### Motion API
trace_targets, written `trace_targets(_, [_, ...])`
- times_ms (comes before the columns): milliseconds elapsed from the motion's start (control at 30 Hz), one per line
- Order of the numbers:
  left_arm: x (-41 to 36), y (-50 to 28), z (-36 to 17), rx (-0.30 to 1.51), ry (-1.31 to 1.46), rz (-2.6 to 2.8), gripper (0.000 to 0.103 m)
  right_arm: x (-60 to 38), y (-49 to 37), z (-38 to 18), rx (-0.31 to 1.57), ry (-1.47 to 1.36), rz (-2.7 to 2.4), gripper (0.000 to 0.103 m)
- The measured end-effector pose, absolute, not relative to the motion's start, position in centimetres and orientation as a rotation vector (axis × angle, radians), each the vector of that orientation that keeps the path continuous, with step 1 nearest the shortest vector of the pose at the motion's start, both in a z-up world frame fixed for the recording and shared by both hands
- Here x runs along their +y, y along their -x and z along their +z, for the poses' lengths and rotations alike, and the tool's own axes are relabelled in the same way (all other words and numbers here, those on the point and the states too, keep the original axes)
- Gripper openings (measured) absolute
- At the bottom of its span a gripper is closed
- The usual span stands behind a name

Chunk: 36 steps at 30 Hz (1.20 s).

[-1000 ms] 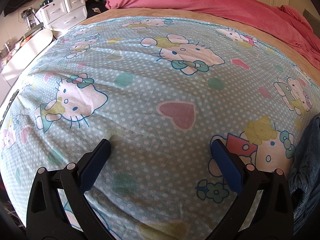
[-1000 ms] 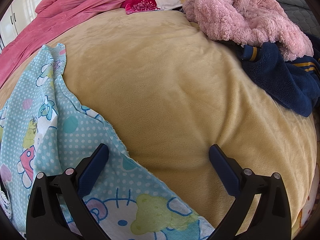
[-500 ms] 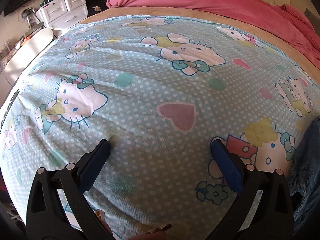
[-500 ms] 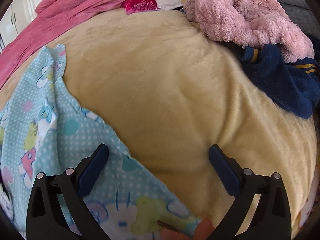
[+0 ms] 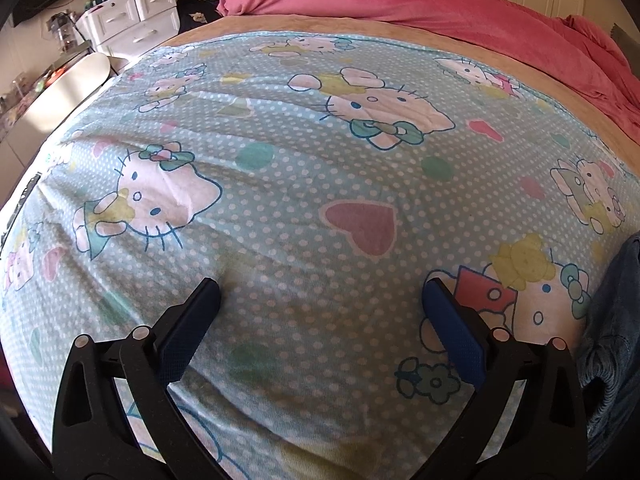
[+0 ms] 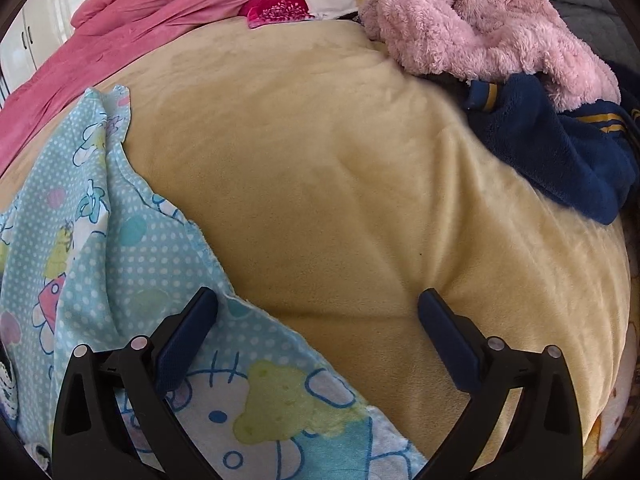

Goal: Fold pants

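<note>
- Our left hand-held gripper (image 5: 320, 316) hangs over the cartoon sheet (image 5: 304, 168) with its jaws wide apart and nothing between them.
- Our right hand-held gripper (image 6: 318, 320) is likewise spread and empty, over the line where the sheet's edge (image 6: 120, 248) meets the yellow blanket (image 6: 340, 184).
- The pants (image 5: 612, 344) look to be the denim bunched at the right edge of the bed in the left view; only a crumpled part shows, so we cannot tell waistband from legs.
- We judge the step in hand to be the first reach: nothing is held, and folding has not begun.
- To do it well, we should swing the left hand-held gripper to the right towards the denim and find the waistband before closing.
- We should pinch denim only; the sheet lies right under it and could come up with the grip.
- The open middle of the sheet is the place to spread the pants flat.
- The pink fleece (image 6: 480, 20) and navy garment (image 6: 560, 144) sit at the far right corner of the bed, well apart from the pants; we leave them be.
</note>
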State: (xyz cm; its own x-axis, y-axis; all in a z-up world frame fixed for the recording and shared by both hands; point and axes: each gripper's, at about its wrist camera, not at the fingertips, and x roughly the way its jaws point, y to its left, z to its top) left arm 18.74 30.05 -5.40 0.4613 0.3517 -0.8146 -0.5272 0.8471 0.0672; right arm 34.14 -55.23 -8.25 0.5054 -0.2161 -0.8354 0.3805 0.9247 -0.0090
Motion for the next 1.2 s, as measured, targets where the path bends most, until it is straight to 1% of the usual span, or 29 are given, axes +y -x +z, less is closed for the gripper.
trace_targets(1133, [30.28,-18.79,-5.46,0.951,0.200,0.549,0.095,-55.13,-34.40,-8.29,0.977,-0.186,-0.359,0.099])
trace_targets(1200, [30.27,-19.17,-5.46,0.971,0.187,0.554,0.095,-55.07,-34.44,-8.28,0.978,-0.182,-0.361,0.099])
